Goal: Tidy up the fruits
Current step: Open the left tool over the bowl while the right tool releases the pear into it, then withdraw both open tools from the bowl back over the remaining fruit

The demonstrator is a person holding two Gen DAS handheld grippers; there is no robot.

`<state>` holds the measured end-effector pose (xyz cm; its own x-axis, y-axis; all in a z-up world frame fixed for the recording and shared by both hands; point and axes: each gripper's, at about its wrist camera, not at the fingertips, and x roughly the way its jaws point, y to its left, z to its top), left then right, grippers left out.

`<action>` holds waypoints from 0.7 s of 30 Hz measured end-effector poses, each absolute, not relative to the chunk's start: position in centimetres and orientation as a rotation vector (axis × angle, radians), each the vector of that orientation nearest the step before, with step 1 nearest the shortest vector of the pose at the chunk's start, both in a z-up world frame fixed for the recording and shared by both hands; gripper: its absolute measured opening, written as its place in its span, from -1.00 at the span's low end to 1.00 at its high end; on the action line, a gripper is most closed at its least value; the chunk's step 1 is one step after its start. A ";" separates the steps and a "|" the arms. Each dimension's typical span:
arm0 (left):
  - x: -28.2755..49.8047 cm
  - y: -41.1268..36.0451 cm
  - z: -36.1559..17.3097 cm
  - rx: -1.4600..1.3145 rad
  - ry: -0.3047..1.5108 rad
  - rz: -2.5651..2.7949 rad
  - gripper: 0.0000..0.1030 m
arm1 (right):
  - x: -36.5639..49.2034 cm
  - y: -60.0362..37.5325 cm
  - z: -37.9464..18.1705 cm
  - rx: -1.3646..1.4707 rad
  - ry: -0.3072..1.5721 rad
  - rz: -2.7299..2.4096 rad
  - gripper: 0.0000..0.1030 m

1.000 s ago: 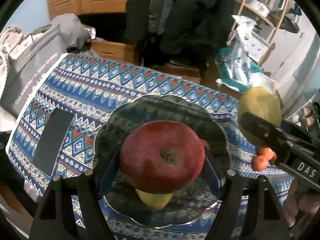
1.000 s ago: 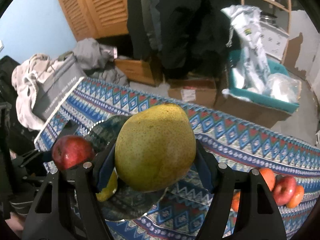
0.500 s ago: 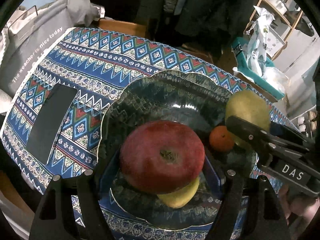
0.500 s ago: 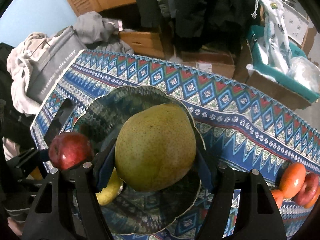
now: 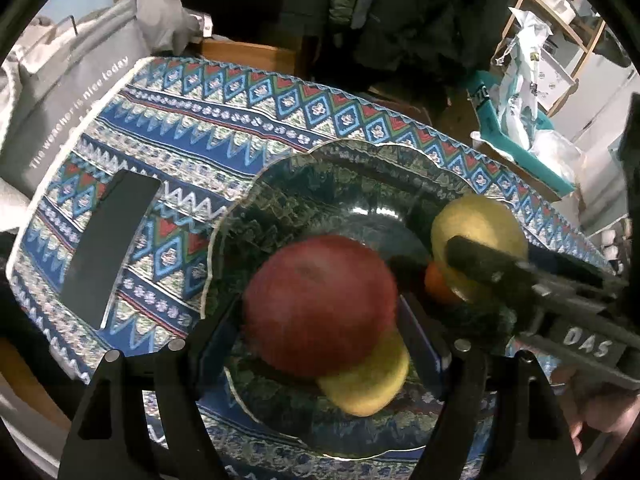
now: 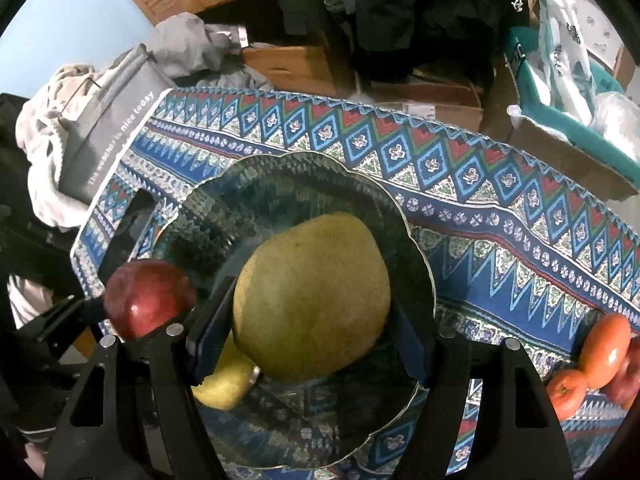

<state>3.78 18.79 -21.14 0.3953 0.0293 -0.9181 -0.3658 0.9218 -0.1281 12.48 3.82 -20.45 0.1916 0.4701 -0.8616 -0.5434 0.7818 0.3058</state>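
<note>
Over a dark scalloped plate [image 6: 416,248], the left gripper [image 5: 320,320] is clamping a red apple [image 5: 320,304]; the right gripper [image 6: 310,320], jaws opening, is bracketing a green pear [image 6: 312,300].

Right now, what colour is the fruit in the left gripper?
Red: the apple, clearest in the left wrist view.

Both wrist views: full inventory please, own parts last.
Plate: one, dark green glass, on the tablecloth.
Tablecloth: one, blue, red and white pattern, over the table.
Red apple: one, between the left claw's fingers, over the plate.
Pear: one, green-yellow, between the right claw's fingers, over the plate.
Yellow fruit: one, on the plate under the apple.
Small orange fruit: one, on the plate.
Loose fruits: several, orange and red, right on the cloth.
Black slab: one, left on the cloth.
Left claw: black, shut on the apple.
Right claw: black, jaws opening.
</note>
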 end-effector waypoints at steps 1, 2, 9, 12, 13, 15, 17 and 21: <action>3.8 18.8 -21.0 -0.328 1.137 0.254 0.53 | 12.4 3.7 -20.1 -0.066 1.164 0.716 0.44; 3.7 18.7 -20.7 -0.324 1.130 0.248 0.53 | 12.4 3.6 -19.7 -0.058 1.151 0.719 0.46; 3.5 18.4 -19.5 -0.329 1.107 0.234 0.53 | 12.5 2.3 -16.6 -0.009 1.080 0.706 0.53; 3.3 18.0 -18.7 -0.328 1.091 0.228 0.53 | 12.3 1.5 -15.5 -0.007 1.057 0.684 0.55; 3.3 17.8 -18.4 -0.327 1.084 0.223 0.53 | 12.2 1.2 -15.2 -0.012 1.047 0.671 0.55; 3.2 17.5 -17.9 -0.325 1.075 0.216 0.53 | 12.0 0.7 -14.7 -0.021 1.030 0.647 0.55; 3.1 17.1 -17.3 -0.326 1.062 0.203 0.54 | 11.7 0.1 -14.2 -0.029 1.016 0.625 0.56; 3.1 16.0 -16.2 -0.314 1.039 0.181 0.60 | 11.1 -1.2 -13.1 -0.059 0.979 0.580 0.55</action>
